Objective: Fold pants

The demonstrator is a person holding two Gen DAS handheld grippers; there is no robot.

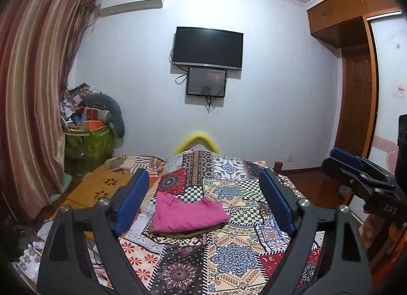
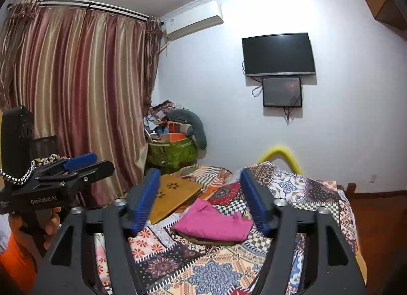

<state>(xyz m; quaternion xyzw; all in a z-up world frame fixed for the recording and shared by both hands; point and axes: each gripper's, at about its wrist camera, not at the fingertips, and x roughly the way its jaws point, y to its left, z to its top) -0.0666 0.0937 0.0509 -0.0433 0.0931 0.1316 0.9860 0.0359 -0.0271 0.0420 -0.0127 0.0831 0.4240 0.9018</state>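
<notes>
Folded pink pants lie on the patchwork bedspread, resting on a folded olive-brown garment. My left gripper is open above the bed, short of the pile, with nothing between its blue pads. My right gripper is open too, also clear of the pile and holding nothing. Each gripper shows at the edge of the other's view: the right gripper at the right, the left gripper at the left, held by a hand.
A wooden lap board lies on the bed left of the pile. Beyond it stands a green bag heaped with clutter beside striped curtains. A TV hangs on the far wall.
</notes>
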